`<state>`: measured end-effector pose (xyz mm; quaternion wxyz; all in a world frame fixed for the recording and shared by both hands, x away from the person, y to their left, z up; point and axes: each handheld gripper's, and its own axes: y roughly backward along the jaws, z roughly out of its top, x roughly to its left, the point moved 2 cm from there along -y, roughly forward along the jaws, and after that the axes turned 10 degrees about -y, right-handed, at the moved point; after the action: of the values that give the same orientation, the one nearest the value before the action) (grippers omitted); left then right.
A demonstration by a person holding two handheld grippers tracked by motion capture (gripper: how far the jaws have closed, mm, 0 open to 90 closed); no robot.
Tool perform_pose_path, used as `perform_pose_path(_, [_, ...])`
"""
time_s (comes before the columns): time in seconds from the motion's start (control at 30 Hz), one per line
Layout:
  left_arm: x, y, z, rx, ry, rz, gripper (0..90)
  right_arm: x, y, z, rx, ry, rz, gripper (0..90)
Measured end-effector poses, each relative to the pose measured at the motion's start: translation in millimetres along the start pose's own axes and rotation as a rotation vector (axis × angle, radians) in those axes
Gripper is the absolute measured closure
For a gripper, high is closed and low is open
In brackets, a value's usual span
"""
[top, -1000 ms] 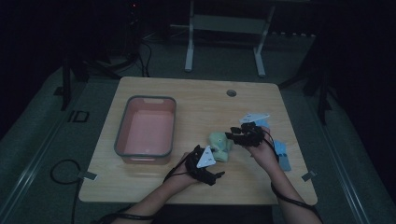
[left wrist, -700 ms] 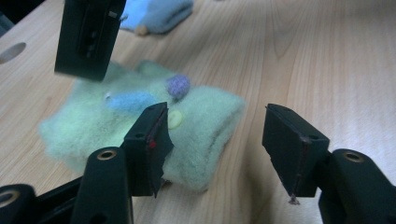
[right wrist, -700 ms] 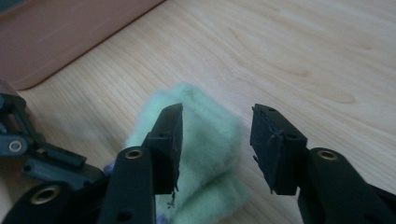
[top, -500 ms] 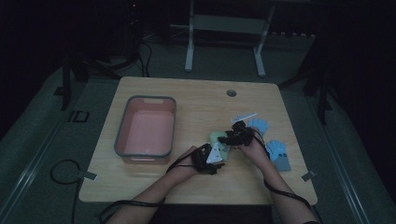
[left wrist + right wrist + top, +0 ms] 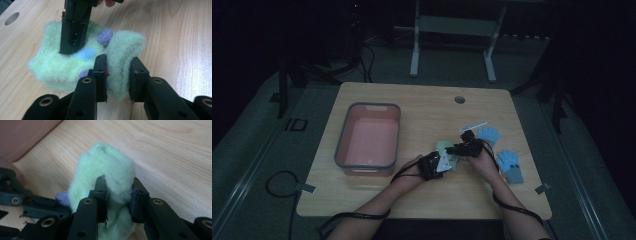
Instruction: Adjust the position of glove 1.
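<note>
Each hand-held gripper, left and right, pinches the fuzzy pale-green wool glove on the table; lift together, holding clamped folds evenly.

Wooden table bears a pink tub; green fuzzy sock; apparently blue gloves.

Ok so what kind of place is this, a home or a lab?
Probably a lab or recording room, not a home: one lit wooden table in a dark room, cables trailing over the floor, a bare metal stand behind, and a person working with tongs on a green fuzzy cloth.
</note>
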<state>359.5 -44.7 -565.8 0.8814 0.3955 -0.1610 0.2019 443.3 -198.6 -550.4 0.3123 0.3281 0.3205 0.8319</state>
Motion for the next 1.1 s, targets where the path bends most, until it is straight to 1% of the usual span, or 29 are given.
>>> perform_pose_path(0.13, [3.1,11.1,8.2,-0.009,0.008,-0.004,72.9,5.8,9.8,2.5,-0.024,-0.004,0.014,73.3])
perform_pose_path(0.2, [6.3,18.1,13.3,-0.014,0.011,-0.006,72.9,10.3,16.4,5.3,-0.034,0.005,0.012,73.5])
perform_pose_path(0.4, [15.0,39.9,29.3,-0.003,-0.024,0.005,73.1,24.2,31.5,15.3,-0.06,0.027,0.027,73.8])
perform_pose_path(0.43, [16.6,43.7,31.1,0.0,-0.033,0.01,73.2,26.0,33.3,16.8,-0.063,0.03,0.031,73.8])
perform_pose_path(0.6, [21.5,59.1,37.7,0.001,-0.045,0.012,73.2,35.6,42.2,23.6,-0.086,0.043,0.054,74.0])
perform_pose_path(0.63, [22.7,62.1,38.6,0.001,-0.053,0.016,73.2,37.8,44.1,25.3,-0.088,0.044,0.057,74.0])
perform_pose_path(0.83, [34.6,79.6,38.8,-0.006,-0.064,0.021,73.2,50.3,49.9,38.5,-0.109,0.059,0.072,74.1])
perform_pose_path(0.97, [40.8,90.8,33.6,-0.018,-0.09,0.042,73.1,59.0,49.8,48.1,-0.123,0.069,0.082,74.1])
perform_pose_path(1.1, [46.6,99.6,26.7,-0.027,-0.08,0.036,73.0,67.5,46.5,56.2,-0.128,0.078,0.095,74.1])
